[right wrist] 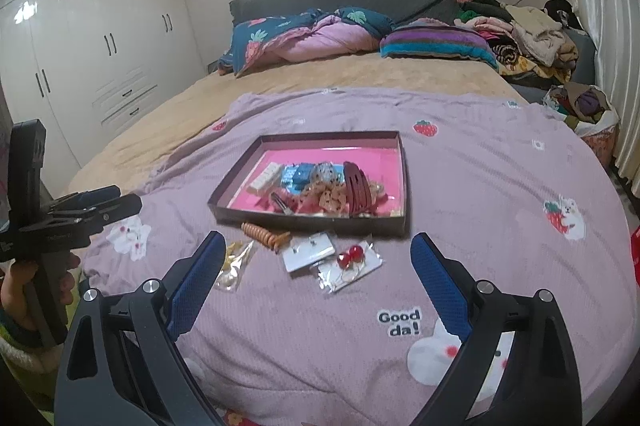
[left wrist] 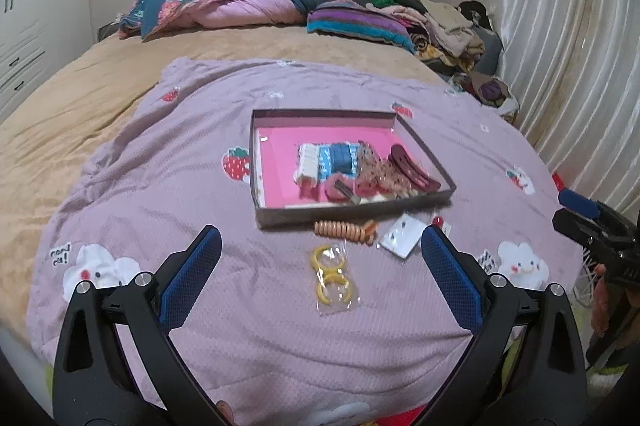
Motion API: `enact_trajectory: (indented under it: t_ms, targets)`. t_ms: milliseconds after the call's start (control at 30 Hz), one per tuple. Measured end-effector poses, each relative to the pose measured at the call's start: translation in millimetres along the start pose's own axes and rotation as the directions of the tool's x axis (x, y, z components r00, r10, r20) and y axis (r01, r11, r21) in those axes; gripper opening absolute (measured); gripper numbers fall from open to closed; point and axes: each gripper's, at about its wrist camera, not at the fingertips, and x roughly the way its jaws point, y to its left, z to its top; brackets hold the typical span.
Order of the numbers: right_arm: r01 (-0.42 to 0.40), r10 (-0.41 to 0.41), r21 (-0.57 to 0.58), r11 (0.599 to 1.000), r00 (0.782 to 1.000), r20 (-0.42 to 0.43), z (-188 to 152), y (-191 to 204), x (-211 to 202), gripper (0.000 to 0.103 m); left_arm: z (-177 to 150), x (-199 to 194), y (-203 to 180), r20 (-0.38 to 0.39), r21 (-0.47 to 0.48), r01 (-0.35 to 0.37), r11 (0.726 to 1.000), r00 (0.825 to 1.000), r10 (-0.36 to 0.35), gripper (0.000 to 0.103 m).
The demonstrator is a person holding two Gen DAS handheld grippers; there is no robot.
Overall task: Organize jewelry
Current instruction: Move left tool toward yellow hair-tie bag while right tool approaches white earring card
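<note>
A shallow dark box with a pink floor (left wrist: 280,162) (right wrist: 394,182) lies on the purple quilt, holding several hair clips and scrunchies. In front of it lie an orange spiral hair tie (left wrist: 340,228) (right wrist: 262,235), a white earring card (left wrist: 401,236) (right wrist: 309,251), a bagged pair of yellow hoops (left wrist: 331,272) (right wrist: 232,264) and a bagged pair of red cherry earrings (right wrist: 349,264). My left gripper (left wrist: 320,242) is open and empty, just short of the yellow hoops. My right gripper (right wrist: 318,246) is open and empty, near the earring card and cherry earrings.
The purple quilt (left wrist: 200,186) (right wrist: 500,226) covers a tan bed. Pillows, a folded blanket and piled clothes (left wrist: 440,22) lie by the headboard. White wardrobes (right wrist: 88,46) stand left, a curtain (left wrist: 568,46) right.
</note>
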Motion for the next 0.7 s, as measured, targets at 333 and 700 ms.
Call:
enact_trajectory:
  t_ms: [333,700]
  targets:
    - [0.009,-0.009,0.005,1.0,0.999,-0.042,-18.4,-4.9,9.3,0.093,-20.6,15.1,1.6,-0.059,0.005,-0.015,1.0,0.998,0.015,0.094]
    - [0.013,-0.013,-0.001,1.0,0.995,-0.099,-33.4,-8.0,27.9,0.093,-34.3,35.8,-1.9,-0.122,0.016,-0.006,1.0,0.993,0.008,0.094]
